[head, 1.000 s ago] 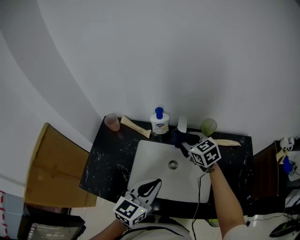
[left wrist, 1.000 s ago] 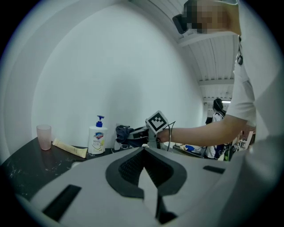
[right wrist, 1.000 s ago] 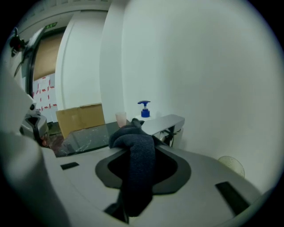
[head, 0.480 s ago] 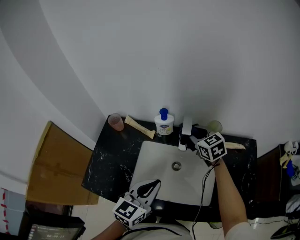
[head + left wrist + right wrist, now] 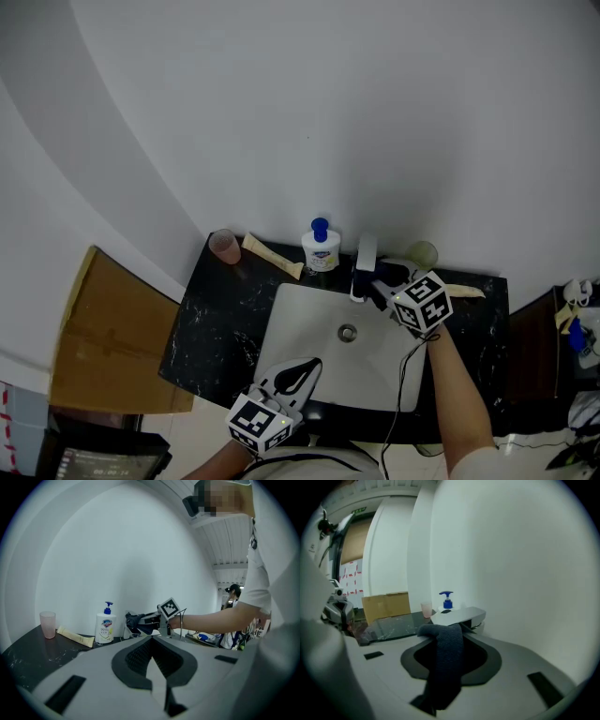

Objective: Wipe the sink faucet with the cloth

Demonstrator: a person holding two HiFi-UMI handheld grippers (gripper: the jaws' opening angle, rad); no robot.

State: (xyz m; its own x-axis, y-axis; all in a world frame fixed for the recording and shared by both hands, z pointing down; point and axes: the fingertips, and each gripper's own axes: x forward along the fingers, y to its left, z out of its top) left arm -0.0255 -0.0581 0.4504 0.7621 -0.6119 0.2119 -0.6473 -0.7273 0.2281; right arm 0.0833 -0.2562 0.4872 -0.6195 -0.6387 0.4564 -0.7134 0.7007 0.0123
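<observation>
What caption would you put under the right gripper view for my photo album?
Right gripper holds a dark cloth just before the faucet; soap dispenser and pink cup behind.

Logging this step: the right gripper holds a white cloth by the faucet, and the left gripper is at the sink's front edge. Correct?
Not quite: the cloth is dark, not white, as the right gripper view shows. The rest stands: the right gripper holds it by the faucet, and the left gripper is at the sink's front edge.
</observation>
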